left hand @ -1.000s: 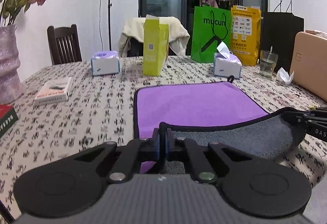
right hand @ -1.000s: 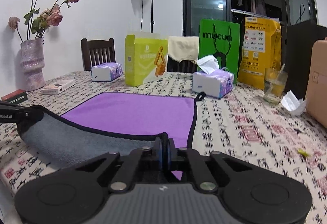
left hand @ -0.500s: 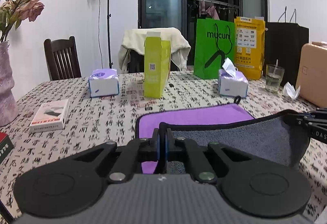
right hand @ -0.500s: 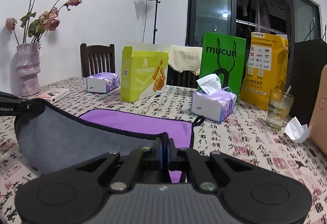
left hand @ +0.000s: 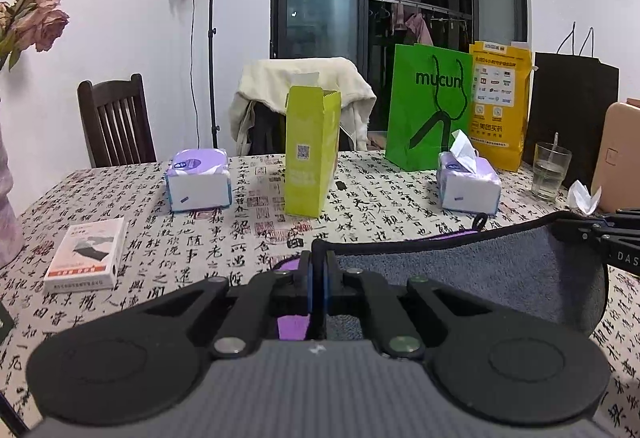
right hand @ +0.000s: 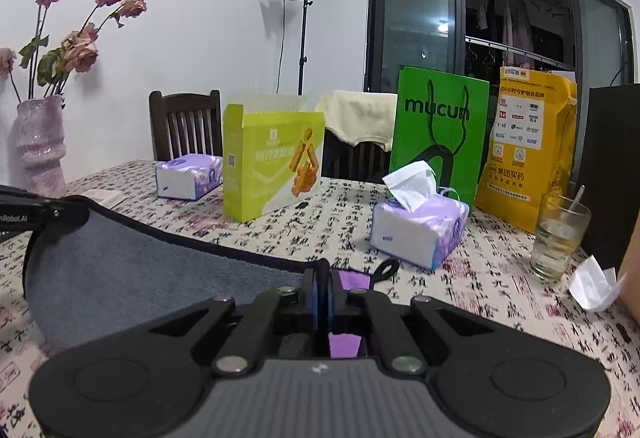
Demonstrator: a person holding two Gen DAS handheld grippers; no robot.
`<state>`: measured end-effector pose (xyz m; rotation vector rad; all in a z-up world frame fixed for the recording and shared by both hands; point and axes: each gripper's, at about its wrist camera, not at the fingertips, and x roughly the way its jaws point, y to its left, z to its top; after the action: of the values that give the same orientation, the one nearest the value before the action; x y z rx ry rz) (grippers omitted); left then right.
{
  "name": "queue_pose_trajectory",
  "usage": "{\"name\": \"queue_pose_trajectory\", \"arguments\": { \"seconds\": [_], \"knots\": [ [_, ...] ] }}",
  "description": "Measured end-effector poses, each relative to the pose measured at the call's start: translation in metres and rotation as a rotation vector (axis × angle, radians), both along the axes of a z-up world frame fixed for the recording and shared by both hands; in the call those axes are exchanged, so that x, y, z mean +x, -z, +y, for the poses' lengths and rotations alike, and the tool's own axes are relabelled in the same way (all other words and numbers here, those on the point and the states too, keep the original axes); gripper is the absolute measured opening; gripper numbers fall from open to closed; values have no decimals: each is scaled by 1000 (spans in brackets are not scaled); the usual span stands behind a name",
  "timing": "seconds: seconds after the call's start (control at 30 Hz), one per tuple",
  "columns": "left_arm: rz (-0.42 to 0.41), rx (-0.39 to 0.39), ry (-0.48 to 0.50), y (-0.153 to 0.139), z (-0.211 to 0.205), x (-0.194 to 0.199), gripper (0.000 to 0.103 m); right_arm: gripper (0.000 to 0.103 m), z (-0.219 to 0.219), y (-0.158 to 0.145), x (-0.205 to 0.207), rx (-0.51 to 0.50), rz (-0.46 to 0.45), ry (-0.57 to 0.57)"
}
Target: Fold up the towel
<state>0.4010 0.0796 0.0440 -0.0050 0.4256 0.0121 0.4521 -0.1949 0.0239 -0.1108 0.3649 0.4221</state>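
I'm pinching one near corner of the towel (left hand: 472, 270) in my left gripper (left hand: 318, 278) and the other in my right gripper (right hand: 322, 290), jaws clamped, carrying the raised edge level and taut toward the towel's far hem short of the tissue box (right hand: 418, 226).

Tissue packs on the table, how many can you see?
2. One closed tissue pack sits left of the yellow-green box; one open tissue pack with a sheet sticking up sits before the green bag. Others may be hidden.

The green bag (left hand: 430, 110) reads "mucun"; the left claw's (right hand: 24, 216) side reads "nRobot.AI".
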Motion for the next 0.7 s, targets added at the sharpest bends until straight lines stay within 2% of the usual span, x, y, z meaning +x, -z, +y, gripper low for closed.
{"name": "queue_pose_trajectory", "arguments": {
  "seconds": [0.7],
  "knots": [
    [104,-19,-21,4,14,88,5,4,0,-8,92,85,120,-11]
  ]
}}
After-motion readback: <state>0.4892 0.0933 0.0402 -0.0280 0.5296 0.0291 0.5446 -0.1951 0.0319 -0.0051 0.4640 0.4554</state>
